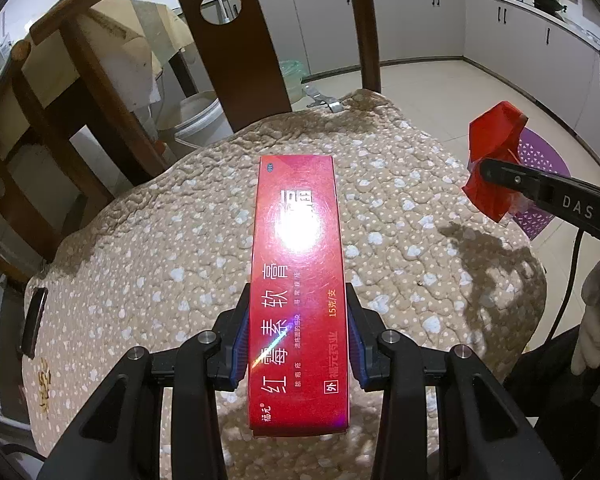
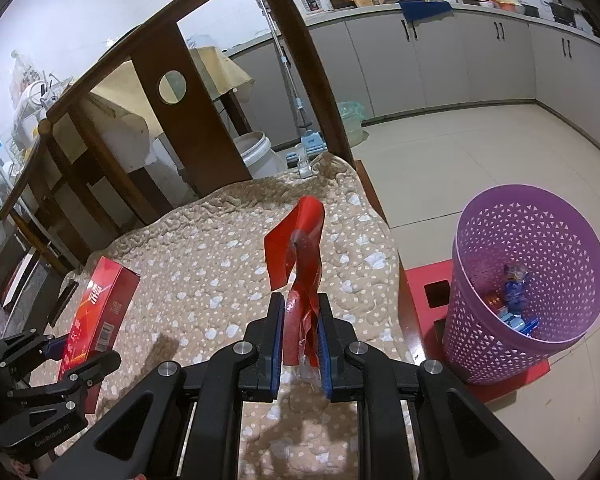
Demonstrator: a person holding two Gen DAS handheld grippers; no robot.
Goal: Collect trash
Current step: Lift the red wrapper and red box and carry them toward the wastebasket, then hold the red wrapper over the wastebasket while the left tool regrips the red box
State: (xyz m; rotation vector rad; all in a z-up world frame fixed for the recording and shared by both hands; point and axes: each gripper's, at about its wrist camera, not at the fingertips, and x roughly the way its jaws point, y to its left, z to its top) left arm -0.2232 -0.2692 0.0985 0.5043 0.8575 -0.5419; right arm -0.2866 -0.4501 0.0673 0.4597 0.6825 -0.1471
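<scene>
left gripper [image 1: 298, 344] squeezes red box [image 1: 298, 280] | right gripper [image 2: 298, 344] pinches red wrapper [image 2: 300, 252] | purple bin [image 2: 480, 312] on floor

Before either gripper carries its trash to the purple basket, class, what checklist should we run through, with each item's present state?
1. Left gripper clamps the red box: ok.
2. Right gripper pinches the red wrapper: ok.
3. Purple basket upright, mouth open: ok.
4. Room left in basket: ok, only a few blue scraps inside.
5. Cushion cleared of other trash: cannot tell.
</scene>
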